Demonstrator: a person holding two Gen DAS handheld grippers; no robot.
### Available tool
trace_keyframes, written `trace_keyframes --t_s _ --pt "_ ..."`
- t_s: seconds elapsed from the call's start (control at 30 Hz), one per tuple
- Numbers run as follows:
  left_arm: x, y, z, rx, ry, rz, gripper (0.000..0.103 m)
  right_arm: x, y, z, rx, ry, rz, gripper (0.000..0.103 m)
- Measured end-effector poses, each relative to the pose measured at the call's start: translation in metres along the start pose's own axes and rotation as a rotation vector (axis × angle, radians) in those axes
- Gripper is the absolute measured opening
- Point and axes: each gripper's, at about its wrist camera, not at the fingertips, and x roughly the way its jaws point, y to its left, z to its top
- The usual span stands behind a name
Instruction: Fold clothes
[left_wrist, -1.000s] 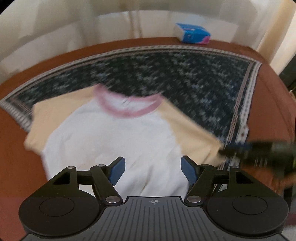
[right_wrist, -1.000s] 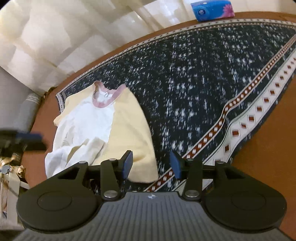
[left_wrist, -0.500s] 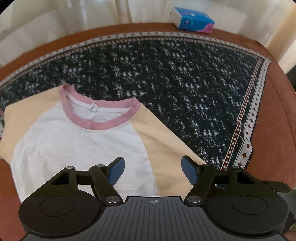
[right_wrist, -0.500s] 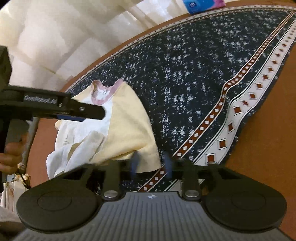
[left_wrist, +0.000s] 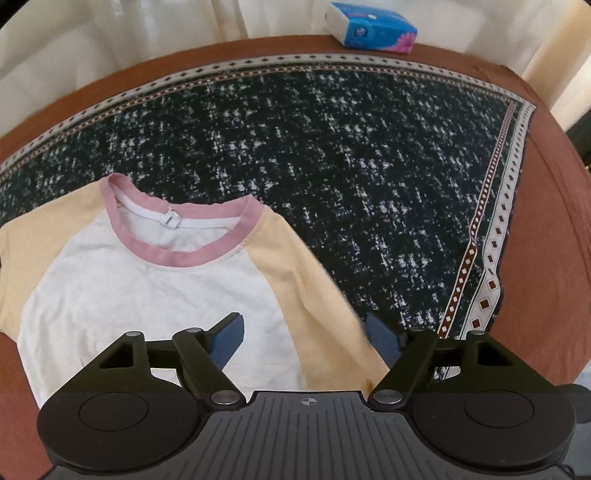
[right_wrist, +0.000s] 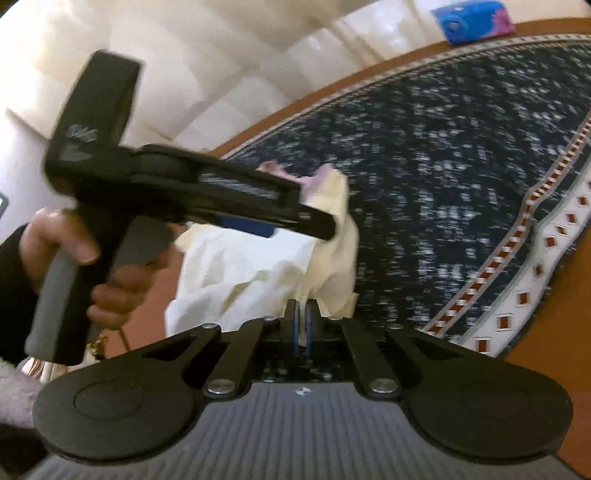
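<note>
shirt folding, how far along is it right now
Barely started. Done: the shirt lies spread face up on the patterned cloth, no fold in it yet. In hand: the right gripper has just closed on the yellow sleeve edge, while the left gripper hovers open above the shirt with nothing between its jaws. Left: every fold.

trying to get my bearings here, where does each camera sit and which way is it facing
Left wrist: sits on the left gripper, looking steeply down at the t-shirt on the patterned cloth; only its open jaws show.
Right wrist: sits on the right gripper, looking across at the sleeve pinched in its closed jaws; a hand holds the left gripper.
Shared: t-shirt, cloth, blue tissue pack.
</note>
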Motion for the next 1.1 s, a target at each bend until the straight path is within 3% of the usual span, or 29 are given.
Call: trace_keyframes --t_s 0.27,0.3,0.33,0.37,0.4,0.43,0.7,1.1 --pt "0.012 0.006 0.004 0.004 0.009 0.031 0.082 0.005 0.025 -0.001 -0.049 0.008 0.062 0.004" --pt "0.013 0.007 0.004 0.01 0.007 0.025 0.074 0.005 0.027 -0.001 -0.056 0.01 0.065 0.004" --pt "0.015 0.007 0.003 0.016 0.007 0.018 0.057 0.005 0.028 -0.001 -0.062 0.012 0.069 0.004" --pt "0.016 0.008 0.003 0.019 0.01 0.01 0.047 0.005 0.03 -0.001 -0.066 0.014 0.074 0.004" --pt "0.018 0.01 0.002 0.016 0.02 0.001 0.013 0.005 0.031 -0.001 -0.072 0.016 0.076 0.004" --pt "0.019 0.012 0.001 0.008 0.025 -0.01 0.002 0.004 0.032 -0.001 -0.075 0.018 0.075 0.004" --pt "-0.019 0.035 -0.01 -0.022 -0.091 -0.027 0.0 0.002 0.032 0.001 -0.093 0.028 0.065 0.007" --pt "-0.099 0.115 -0.058 -0.154 -0.181 0.084 0.0 0.001 0.03 0.023 -0.151 0.029 0.025 0.007"
